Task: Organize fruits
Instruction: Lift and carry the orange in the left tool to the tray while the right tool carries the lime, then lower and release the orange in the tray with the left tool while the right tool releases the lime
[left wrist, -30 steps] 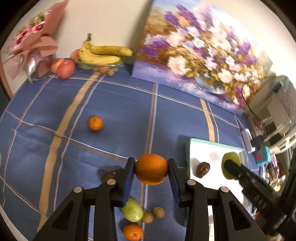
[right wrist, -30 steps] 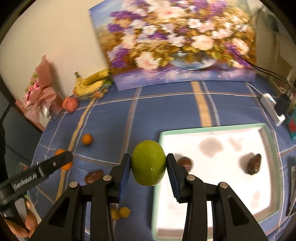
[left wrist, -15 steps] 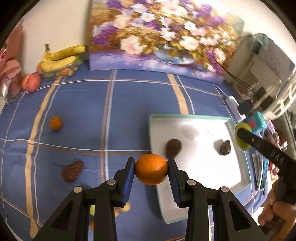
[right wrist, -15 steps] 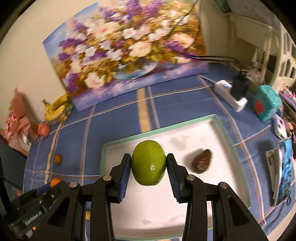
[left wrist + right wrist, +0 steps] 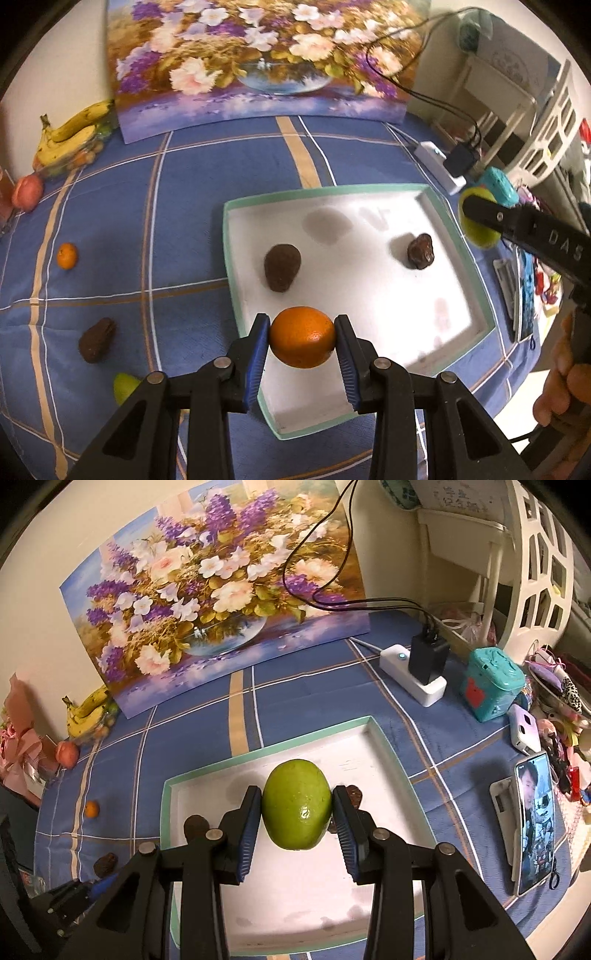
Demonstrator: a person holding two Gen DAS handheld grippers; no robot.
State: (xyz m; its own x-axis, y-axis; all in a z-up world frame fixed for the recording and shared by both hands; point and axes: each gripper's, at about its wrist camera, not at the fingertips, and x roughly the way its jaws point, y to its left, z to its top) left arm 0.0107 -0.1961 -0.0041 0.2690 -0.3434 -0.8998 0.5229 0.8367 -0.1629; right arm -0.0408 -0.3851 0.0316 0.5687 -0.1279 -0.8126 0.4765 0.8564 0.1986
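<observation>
The left gripper point(image 5: 302, 341) was clamped on an orange point(image 5: 302, 336) above the near edge of the white tray point(image 5: 384, 280); the right gripper point(image 5: 296, 814) gripped a green fruit point(image 5: 296, 809) over that tray; two brown fruits point(image 5: 282, 266) lay inside.

We see a lived-in home. A blue checked cloth point(image 5: 303, 686) covers the table; a flower painting point(image 5: 207, 594) leans on the wall at 12 o'clock. At 3 o'clock lie a phone point(image 5: 533, 823), a power strip point(image 5: 413, 675), a teal box point(image 5: 493, 683) and a white shelf point(image 5: 543, 565).
</observation>
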